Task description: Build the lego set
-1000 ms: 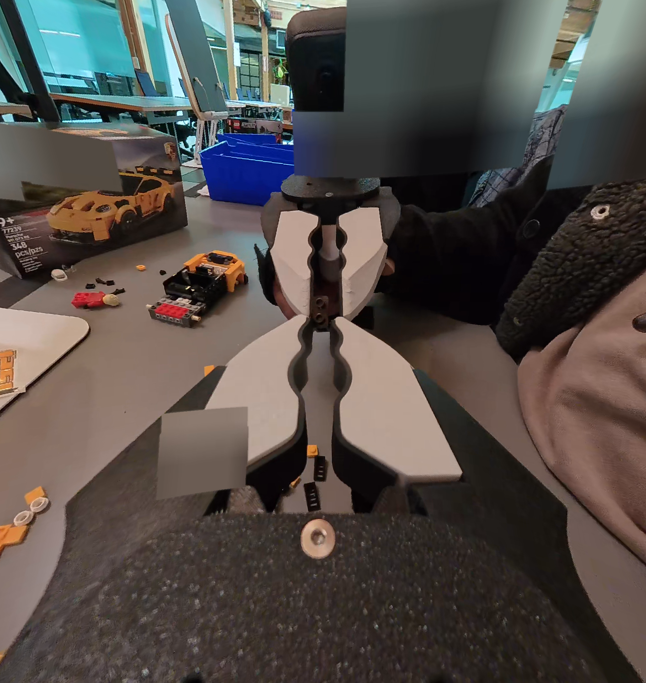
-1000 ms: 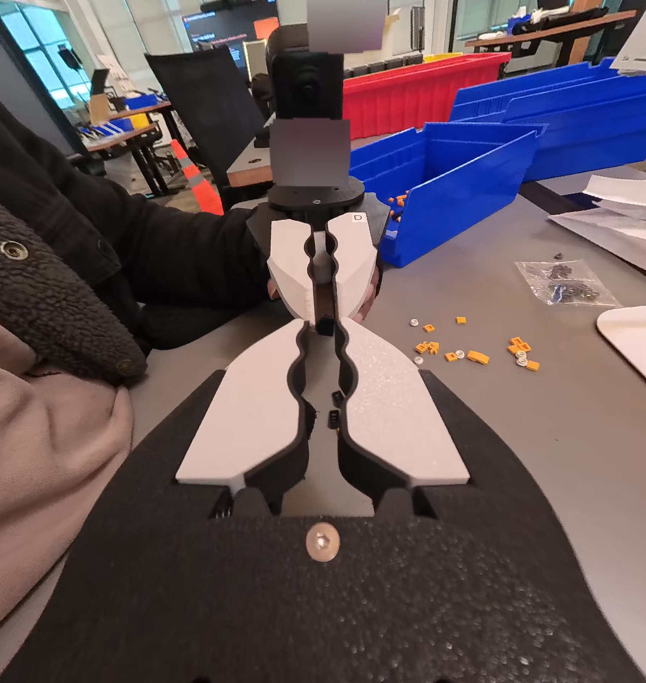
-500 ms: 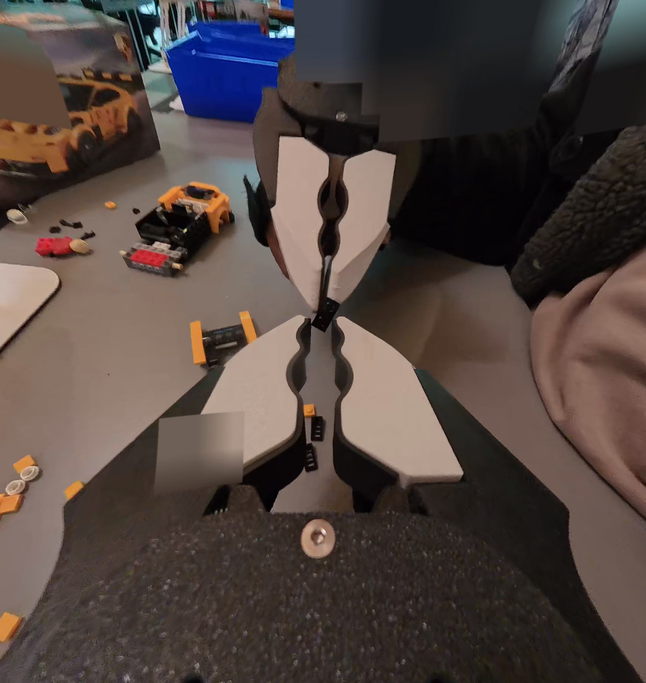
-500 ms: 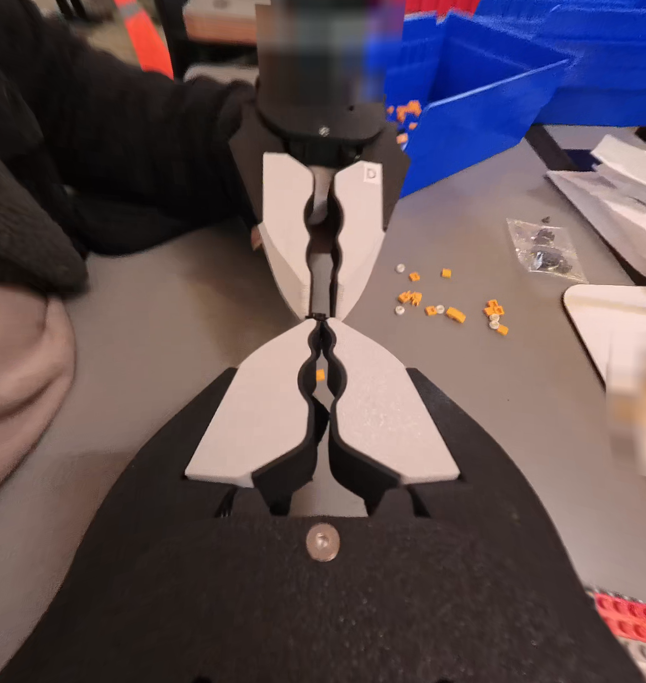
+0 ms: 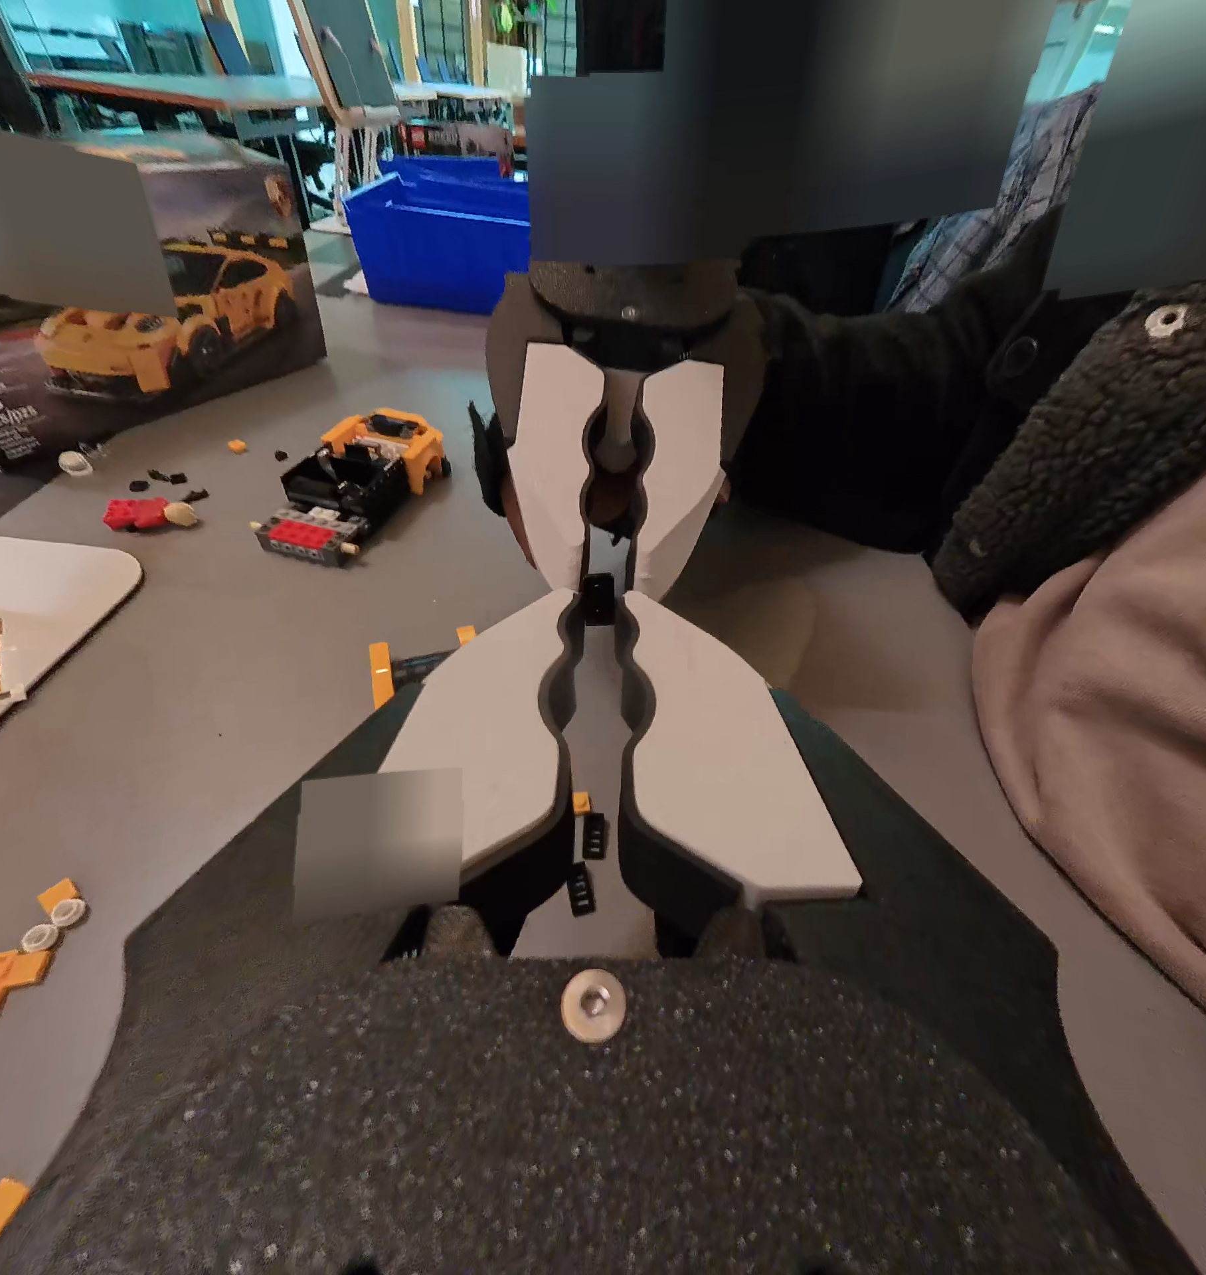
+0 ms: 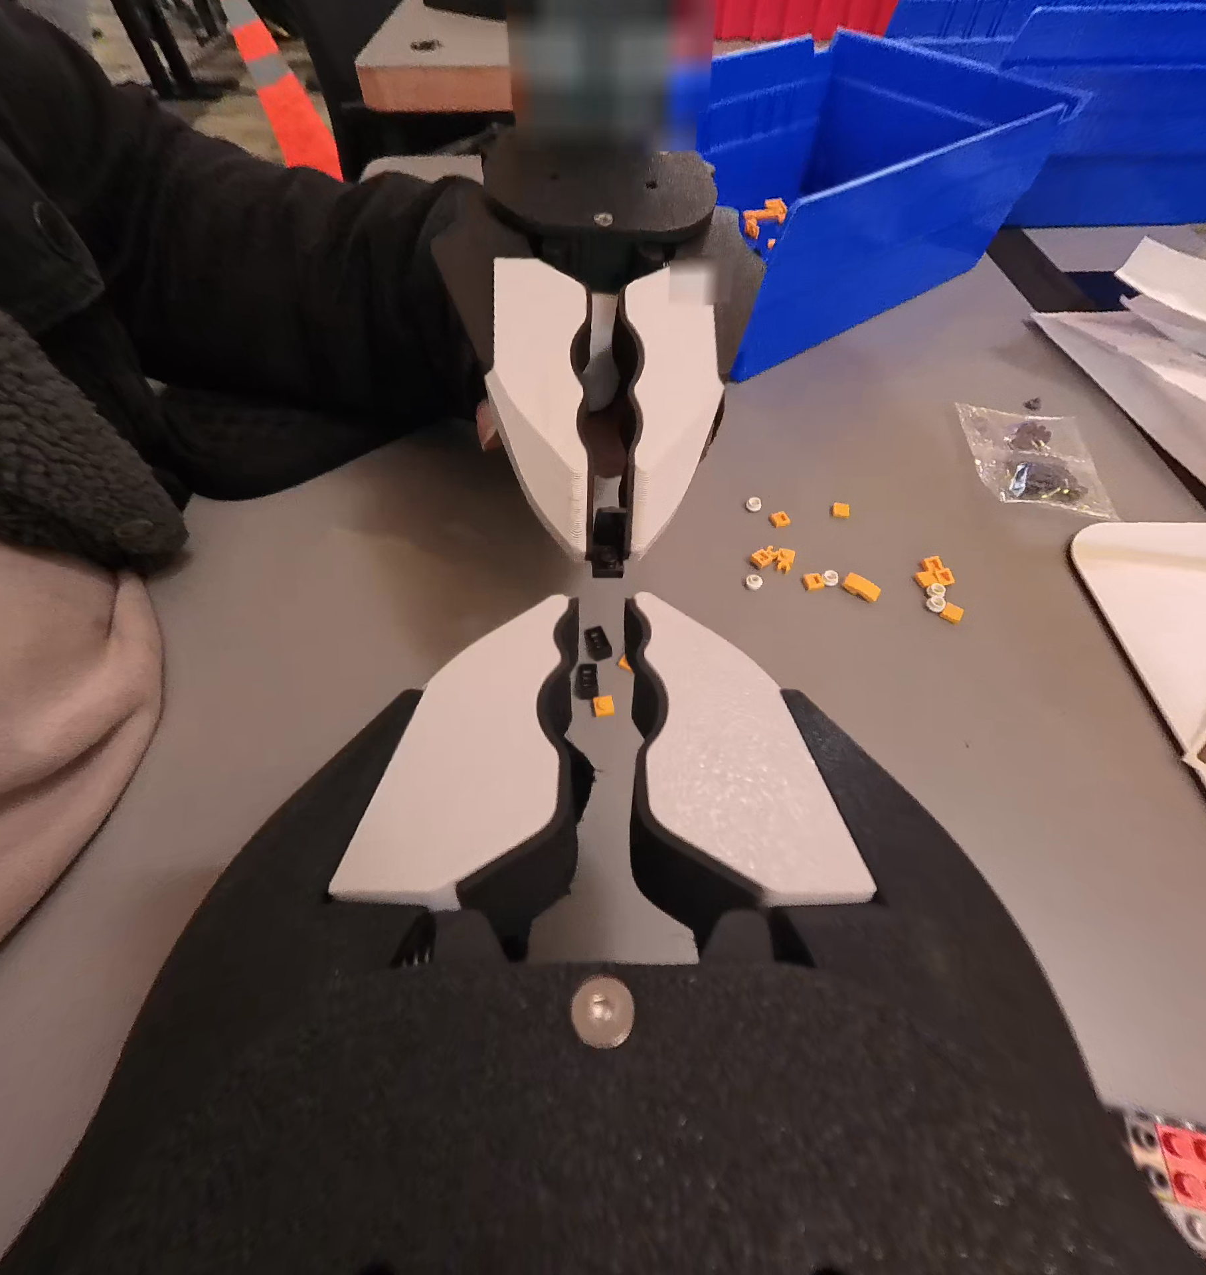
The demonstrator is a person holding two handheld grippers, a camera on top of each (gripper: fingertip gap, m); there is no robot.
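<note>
Evidently mid-assembly: the two hand-held grippers met tip to tip above the grey table (image 5: 241, 655). The left gripper (image 5: 597, 607) had its fingers closed to a narrow gap on a small black piece (image 5: 599, 599), pinched at the very tips and held clear of the table. The right gripper (image 6: 599, 600) faced it, just beside the piece; its fingers were parted by about the width of that piece and held nothing. The partly built car (image 5: 365, 483), with a black chassis, orange rear bodywork and a red plate at its near end, stood on the table to the far left, well apart from both grippers and in front of the set's box (image 5: 172, 310). A small black-and-orange subassembly (image 5: 386, 666) lay just left of the left gripper. Much seemed left to do: loose orange and white pieces (image 6: 855, 572) were scattered to the right, two further small black pieces (image 6: 597, 641) lay on the table under the grippers, a clear bag of dark parts (image 6: 1031, 459) sat unopened farther right, and a red brick group (image 5: 134, 514) lay at far left. By this evidence the car body was under half finished, and the held piece had not yet been joined to anything.
</note>
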